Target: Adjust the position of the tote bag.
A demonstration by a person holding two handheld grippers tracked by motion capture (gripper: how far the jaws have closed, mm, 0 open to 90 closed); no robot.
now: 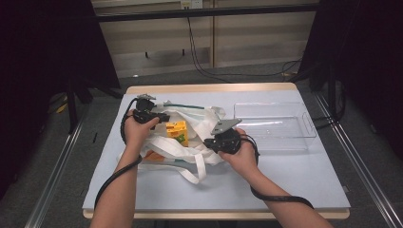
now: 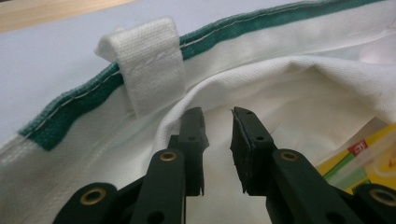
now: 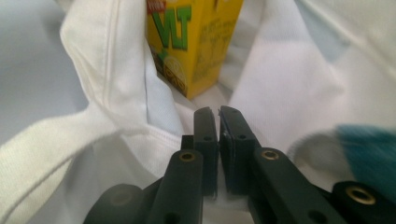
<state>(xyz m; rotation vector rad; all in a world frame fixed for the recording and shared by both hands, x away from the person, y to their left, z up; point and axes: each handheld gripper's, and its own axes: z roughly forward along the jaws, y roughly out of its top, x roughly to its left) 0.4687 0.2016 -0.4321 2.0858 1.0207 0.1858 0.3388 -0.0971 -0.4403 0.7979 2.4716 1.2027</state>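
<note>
2 grippers work a white bag (image 1: 190,142) mid-table: the left gripper (image 2: 218,122) hovers narrowly parted at the bag's green-trimmed rim. The right gripper (image 3: 218,122) is pinched on bag cloth, yellow carton (image 3: 194,39) just beyond its tips.

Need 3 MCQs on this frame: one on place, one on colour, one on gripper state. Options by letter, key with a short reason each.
1. Where does the clear plastic tray sit relative to the white tote bag?
A. To the person's right of it
B. To the person's left of it
C. Inside it

2. What colour is the trim band along the bag's edge?
A. Red
B. Green
C. Black

3. How do the left gripper fingers stand?
A. Closed tight
B. Clamped on the yellow carton
C. Apart, with a gap between them

Key: 1 A, the tray lies on the table's right part beyond the right gripper. 2 B, the left gripper view shows a green band. 3 C, bag cloth shows through the gap.
</note>
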